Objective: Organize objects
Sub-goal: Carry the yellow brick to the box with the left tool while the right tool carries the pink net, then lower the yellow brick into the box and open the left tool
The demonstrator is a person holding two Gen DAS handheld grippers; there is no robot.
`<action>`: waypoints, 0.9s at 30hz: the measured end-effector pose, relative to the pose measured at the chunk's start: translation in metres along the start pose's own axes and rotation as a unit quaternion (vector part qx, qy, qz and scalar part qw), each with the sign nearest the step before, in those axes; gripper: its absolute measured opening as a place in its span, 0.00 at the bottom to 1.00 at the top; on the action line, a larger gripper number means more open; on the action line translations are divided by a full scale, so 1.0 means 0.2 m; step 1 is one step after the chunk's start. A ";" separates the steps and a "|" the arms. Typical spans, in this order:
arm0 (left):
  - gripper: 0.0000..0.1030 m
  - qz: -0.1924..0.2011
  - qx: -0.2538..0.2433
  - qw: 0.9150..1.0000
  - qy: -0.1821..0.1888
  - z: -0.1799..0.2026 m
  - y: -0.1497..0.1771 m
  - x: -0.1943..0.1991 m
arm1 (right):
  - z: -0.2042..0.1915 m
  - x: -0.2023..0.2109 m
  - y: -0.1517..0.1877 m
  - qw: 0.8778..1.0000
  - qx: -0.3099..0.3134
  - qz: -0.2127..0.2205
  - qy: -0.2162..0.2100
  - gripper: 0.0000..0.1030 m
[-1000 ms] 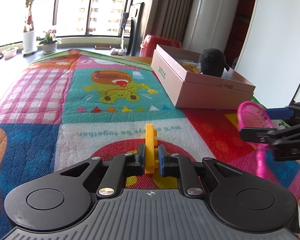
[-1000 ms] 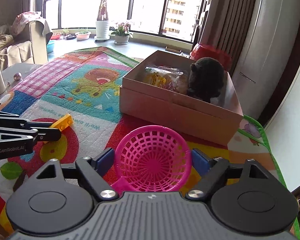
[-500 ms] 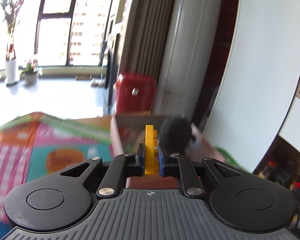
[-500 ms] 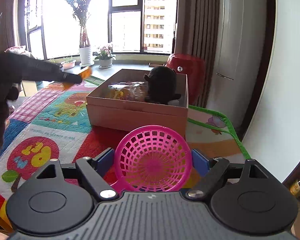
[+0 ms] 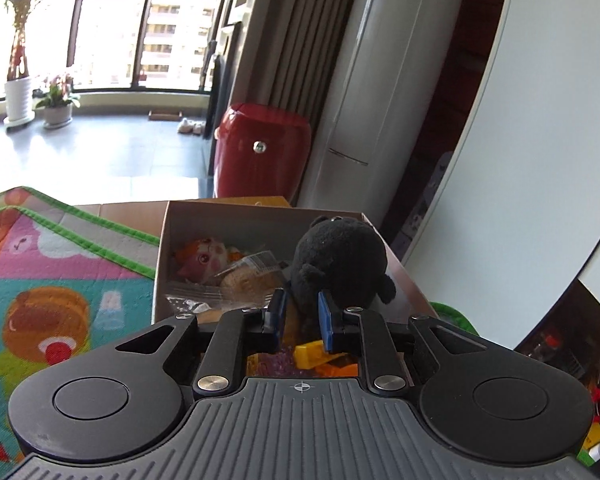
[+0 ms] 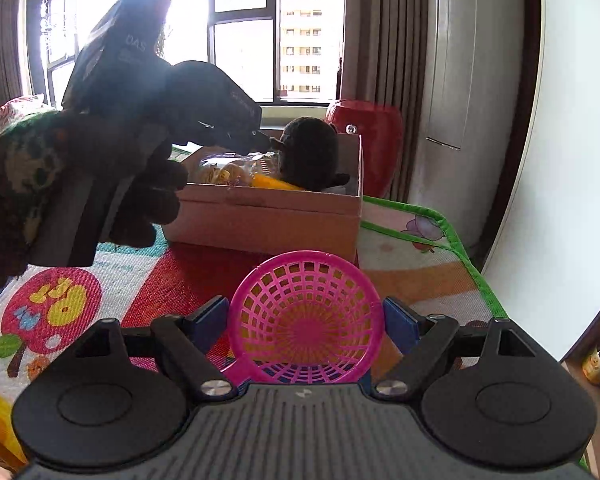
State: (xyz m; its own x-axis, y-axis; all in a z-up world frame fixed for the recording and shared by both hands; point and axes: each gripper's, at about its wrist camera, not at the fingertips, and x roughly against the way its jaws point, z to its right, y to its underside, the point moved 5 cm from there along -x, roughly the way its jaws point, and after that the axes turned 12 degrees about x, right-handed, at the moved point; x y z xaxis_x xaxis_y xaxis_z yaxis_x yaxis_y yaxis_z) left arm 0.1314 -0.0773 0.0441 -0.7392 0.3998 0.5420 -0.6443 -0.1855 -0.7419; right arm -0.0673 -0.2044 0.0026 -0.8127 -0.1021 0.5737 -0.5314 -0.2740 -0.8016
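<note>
My left gripper (image 5: pixel 301 318) is open and empty over the pink cardboard box (image 5: pixel 162 252). A yellow toy block (image 5: pixel 310 354) lies in the box just below its fingers, next to a black plush toy (image 5: pixel 338 260) and bagged toys. In the right wrist view the left gripper (image 6: pixel 260 140) hangs over the same box (image 6: pixel 268 220), beside the plush (image 6: pixel 310 154). My right gripper (image 6: pixel 304 320) is shut on a pink plastic net scoop (image 6: pixel 304 320), held above the play mat in front of the box.
The colourful play mat (image 6: pixel 60 304) covers the table, its green edge (image 6: pixel 460 240) at the right. A red stool (image 5: pixel 260 148) and a white cabinet (image 5: pixel 380 80) stand behind the box. The gloved left hand (image 6: pixel 40 184) fills the left of the right wrist view.
My left gripper has moved over the box and opened, and the yellow block has dropped into the box. My right gripper still holds the pink scoop and has moved nearer the box.
</note>
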 end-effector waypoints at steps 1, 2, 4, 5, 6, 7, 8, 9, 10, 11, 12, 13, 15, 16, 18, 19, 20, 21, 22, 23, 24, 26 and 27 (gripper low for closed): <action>0.19 0.004 0.000 1.000 0.004 -0.01 0.00 0.02 | 0.00 -0.01 0.00 1.000 -0.001 -0.003 0.000 0.81; 0.19 0.008 -0.001 1.000 0.006 -0.03 0.00 0.06 | 0.00 -0.02 0.01 1.000 -0.003 -0.006 0.000 0.81; 0.19 0.017 -0.006 1.000 0.009 -0.07 0.01 0.11 | 0.01 -0.03 0.01 1.000 -0.005 -0.012 -0.001 0.81; 0.19 0.022 -0.009 1.000 0.008 -0.08 0.01 0.14 | 0.01 -0.04 0.01 1.000 -0.004 -0.016 0.001 0.81; 0.19 0.026 -0.011 1.000 0.005 -0.10 0.01 0.16 | 0.02 -0.04 0.01 1.000 -0.003 -0.018 0.002 0.81; 0.19 0.029 -0.011 1.000 0.001 -0.12 0.02 0.18 | 0.03 -0.05 -0.01 1.000 -0.002 -0.020 0.004 0.81; 0.19 0.030 -0.007 1.000 -0.002 -0.15 0.02 0.20 | 0.04 -0.05 -0.03 1.000 -0.003 -0.020 0.006 0.81; 0.19 0.030 -0.001 1.000 -0.001 -0.17 0.02 0.22 | 0.05 -0.05 -0.06 1.000 -0.005 -0.019 0.008 0.81; 0.19 0.032 0.007 0.999 0.003 -0.20 0.02 0.24 | 0.07 -0.06 -0.09 1.000 -0.008 -0.015 0.010 0.81; 0.19 0.035 0.013 0.999 0.005 -0.23 0.01 0.26 | 0.09 -0.06 -0.13 1.000 -0.010 -0.009 0.012 0.81; 0.19 0.038 0.018 0.999 0.005 -0.26 0.01 0.27 | 0.11 -0.06 -0.18 1.000 -0.012 -0.001 0.016 0.81; 0.19 0.041 0.022 0.999 0.006 -0.29 0.00 0.29 | 0.13 -0.07 -0.25 1.000 -0.015 0.008 0.021 0.81; 0.19 0.046 0.032 0.998 0.007 -0.34 -0.02 0.33 | 0.16 -0.09 -0.37 0.999 -0.029 0.026 0.027 0.81; 0.19 0.048 0.038 0.998 0.007 -0.36 -0.02 0.34 | 0.18 -0.11 -0.43 0.998 -0.040 0.035 0.026 0.81; 0.19 0.047 0.049 0.998 0.004 -0.41 -0.03 0.35 | 0.21 -0.18 -0.54 0.996 -0.069 0.050 0.023 0.81; 0.19 0.046 0.055 0.997 0.002 -0.43 -0.03 0.35 | 0.21 -0.23 -0.58 0.995 -0.086 0.054 0.023 0.81; 0.19 0.045 0.060 0.997 0.000 -0.45 -0.04 0.35 | 0.22 -0.29 -0.61 0.993 -0.102 0.052 0.024 0.81; 0.19 0.044 0.065 0.997 -0.002 -0.47 -0.04 0.34 | 0.22 -0.35 -0.63 0.992 -0.115 0.047 0.026 0.82; 0.19 0.041 0.068 0.997 -0.002 -0.48 -0.03 0.34 | 0.22 -0.41 -0.63 0.991 -0.124 0.035 0.029 0.84; 0.19 0.038 0.071 0.997 -0.002 -0.49 -0.03 0.33 | 0.21 -0.46 -0.62 0.991 -0.125 0.020 0.031 0.88; 0.19 0.035 0.071 0.997 -0.001 -0.49 -0.02 0.33 | 0.21 -0.49 -0.59 0.992 -0.124 0.007 0.034 0.88; 0.19 0.030 0.068 0.997 0.003 -0.49 -0.01 0.33 | 0.23 -0.49 -0.52 0.992 -0.126 -0.002 0.030 0.88; 0.19 0.027 0.067 0.997 0.004 -0.49 0.00 0.31 | 0.24 -0.47 -0.48 0.991 -0.130 -0.003 0.030 0.90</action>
State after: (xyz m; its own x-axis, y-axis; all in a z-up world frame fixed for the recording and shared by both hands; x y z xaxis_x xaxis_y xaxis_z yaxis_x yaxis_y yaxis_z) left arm 0.1044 0.0365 0.0391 -0.7725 0.3922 0.4994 -0.6244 -0.3259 -0.7098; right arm 0.0714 -0.2147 0.0331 -0.8175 -0.0416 0.5745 -0.5742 -0.0186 -0.8185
